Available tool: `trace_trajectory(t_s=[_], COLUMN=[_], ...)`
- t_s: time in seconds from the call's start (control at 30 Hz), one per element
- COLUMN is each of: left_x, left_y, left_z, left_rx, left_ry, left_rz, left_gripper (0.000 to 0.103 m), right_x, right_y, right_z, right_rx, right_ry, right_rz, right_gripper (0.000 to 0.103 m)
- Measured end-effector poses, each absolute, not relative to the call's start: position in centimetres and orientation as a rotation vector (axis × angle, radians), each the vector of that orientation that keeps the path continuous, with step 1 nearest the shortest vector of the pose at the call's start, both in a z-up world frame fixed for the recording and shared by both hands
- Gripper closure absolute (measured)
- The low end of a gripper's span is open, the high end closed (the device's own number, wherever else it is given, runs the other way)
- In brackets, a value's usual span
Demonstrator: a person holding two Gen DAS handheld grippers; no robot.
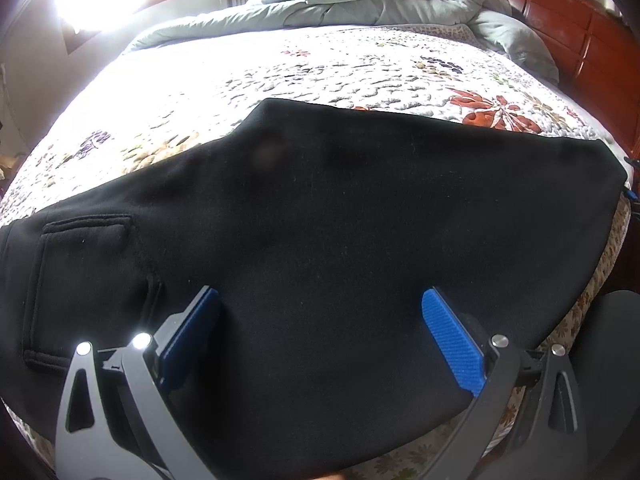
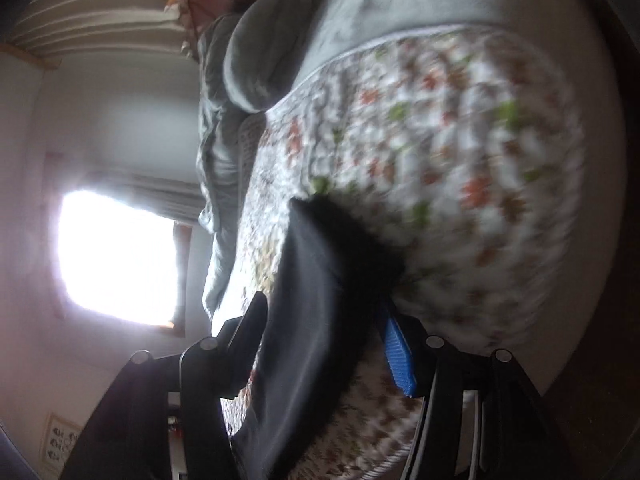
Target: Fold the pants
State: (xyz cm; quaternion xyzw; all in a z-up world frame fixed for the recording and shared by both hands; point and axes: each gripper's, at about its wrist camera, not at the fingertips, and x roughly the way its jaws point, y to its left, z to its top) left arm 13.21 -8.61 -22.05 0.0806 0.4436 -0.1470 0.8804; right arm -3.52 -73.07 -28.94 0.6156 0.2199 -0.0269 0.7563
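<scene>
A: Daylight floods from the window (image 2: 116, 260), blown out white in both views; the glare washes the quilt (image 1: 168, 92) nearest it.

B: Right wrist view is smeared, edges bowed.

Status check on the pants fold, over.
Left hand-held gripper open above the black pants. Right hand-held gripper has a fold of pants between its fingers; grip unclear, view blurred. Pants spread on floral quilt. Nothing in the way.
</scene>
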Motion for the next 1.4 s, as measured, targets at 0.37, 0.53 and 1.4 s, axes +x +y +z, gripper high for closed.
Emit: trace_trajectory(t_s=[0.37, 0.53, 1.4], left_x=[13.0, 12.3, 11.7], left_y=[-8.3, -7.6, 4.8], left_z=[-21.4, -20.2, -16.5], left_rx=[0.144, 0.112, 0.045], left_ry=[0.936, 0.921, 0.801], left_rz=[-0.329, -0.349, -0.265], left_gripper=[0.003, 0.003, 0.003], right_x=[-2.3, -2.2, -0.5], right_y=[-70.9, -68.2, -45.8], right_z=[-24.8, -19.0, -1.9], right_rx=[1.241, 1.096, 0.364], right_ry=[0.443, 0.435, 0.428], right_rz=[-0.061, -0.095, -0.216], right_gripper=[0.092, 0.092, 0.093])
